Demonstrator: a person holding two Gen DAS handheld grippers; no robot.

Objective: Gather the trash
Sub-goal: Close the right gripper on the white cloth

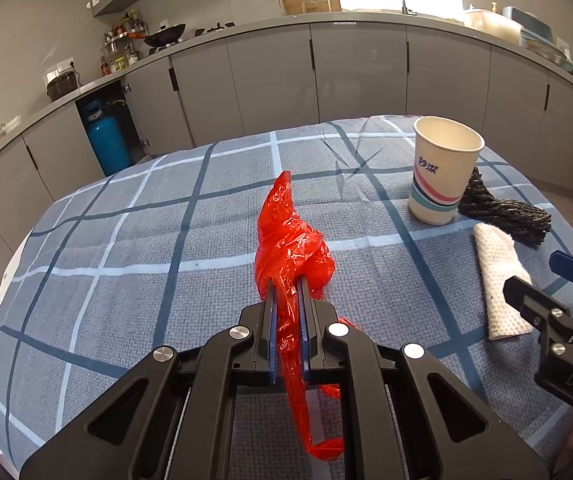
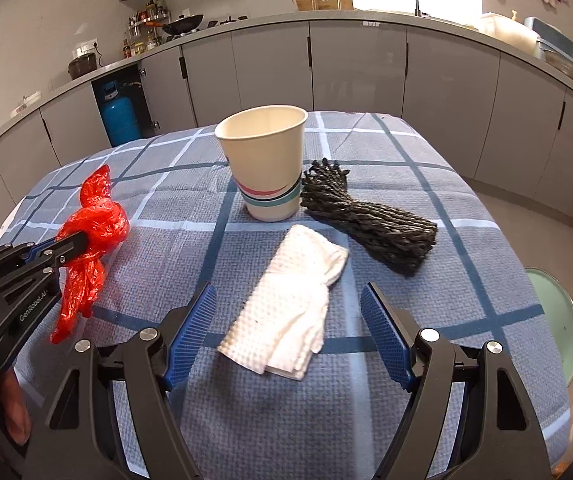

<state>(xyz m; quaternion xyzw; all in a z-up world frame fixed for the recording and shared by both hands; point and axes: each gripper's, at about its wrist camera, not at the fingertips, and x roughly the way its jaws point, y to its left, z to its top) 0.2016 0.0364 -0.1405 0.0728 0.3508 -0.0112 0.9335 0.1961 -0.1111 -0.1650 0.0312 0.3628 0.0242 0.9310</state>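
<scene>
our left gripper [image 1: 286, 284] is clenched on a red plastic bag [image 1: 292, 248], its blue pads pinching the thin film just behind a fat knot. the bag is crinkled, glossy and half see-through; ahead of the knot a twisted tail tapers to a point, and behind the gripper a long strip trails down and curls at its end. in the right wrist view the bag hangs from the gripper above the checked blue cloth on the desk [image 1: 126, 240].

our right gripper [image 2: 288, 308] is released, its ribbed blue pads spread wide with nothing pressed between them. just ahead of it, reaching in between the fingertips, lies a crumpled white paper towel [image 2: 290, 312] with a waffle texture. beyond the towel stands an upright paper cup [image 2: 264, 160], cream with red, teal and dark stripes near its base. touching the cup on its right lies a bundle of dark twisted cord [image 2: 370, 224].
</scene>
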